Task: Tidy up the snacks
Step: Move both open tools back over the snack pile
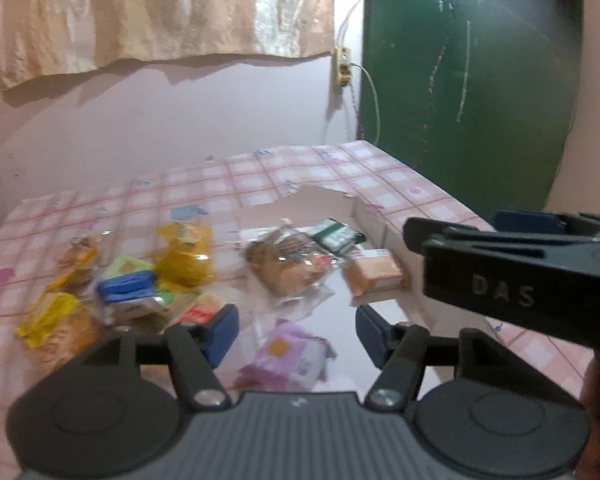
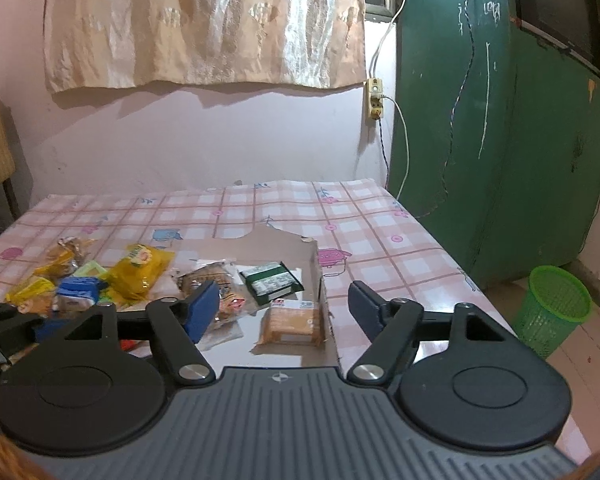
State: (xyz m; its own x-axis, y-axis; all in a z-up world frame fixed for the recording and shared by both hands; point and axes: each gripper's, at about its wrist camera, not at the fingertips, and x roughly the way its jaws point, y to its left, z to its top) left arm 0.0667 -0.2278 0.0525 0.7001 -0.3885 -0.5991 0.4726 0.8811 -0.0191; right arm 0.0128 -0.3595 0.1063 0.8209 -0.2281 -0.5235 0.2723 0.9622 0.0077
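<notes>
left gripper (image 1: 296, 328) fingers apart, empty | right gripper (image 2: 276, 304) fingers apart, empty | green basket (image 2: 556, 304) right view only

Bench (image 2: 380, 240): covered in smooth, pink checked sheet. Cardboard box (image 2: 328, 320): matt brown walls, glossy reflective floor. Snack packets (image 2: 140, 268) at 9 o'clock: shiny plastic film. Right hand-held gripper (image 2: 278, 304): matt black plastic, blue pads, bright metal pivot pins. Curtain (image 2: 204, 20): sheeny cloth.
</notes>
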